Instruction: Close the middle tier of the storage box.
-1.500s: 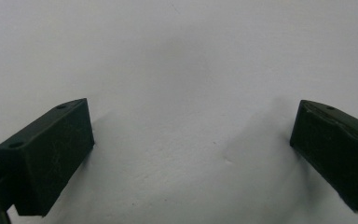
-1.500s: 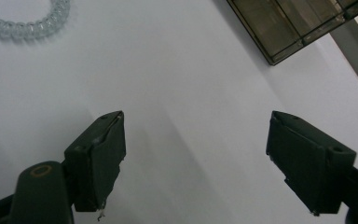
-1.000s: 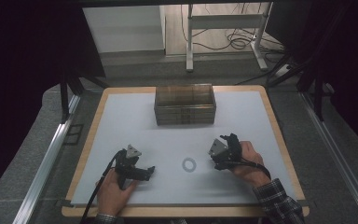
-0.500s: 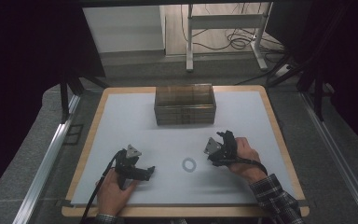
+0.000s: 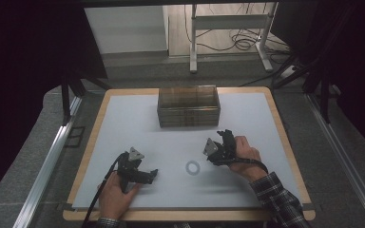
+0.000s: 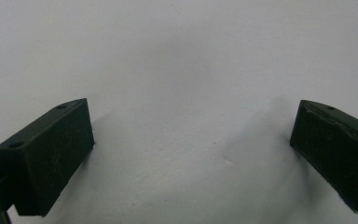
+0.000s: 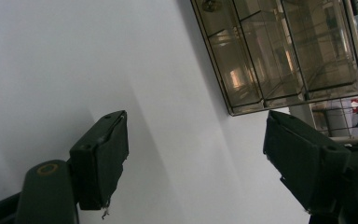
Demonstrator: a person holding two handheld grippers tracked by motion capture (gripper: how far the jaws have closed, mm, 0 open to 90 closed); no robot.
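Tabletop: I am working over the white wood-rimmed tabletop (image 5: 123, 123).
Box: the clear compartmented plastic box (image 5: 188, 105) is sitting at the far middle.
Right claw (image 5: 217, 151): I am drifting it left toward the ring, jaws wide, empty.
Left claw (image 5: 148, 175): I am keeping it parked, wide open, empty.
Ring: the small pale ring (image 5: 193, 166) is lying between both claws, untouched, likely my pick target.

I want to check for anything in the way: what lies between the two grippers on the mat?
In the high view, a small pale ring lies on the white mat between the left gripper and right gripper.
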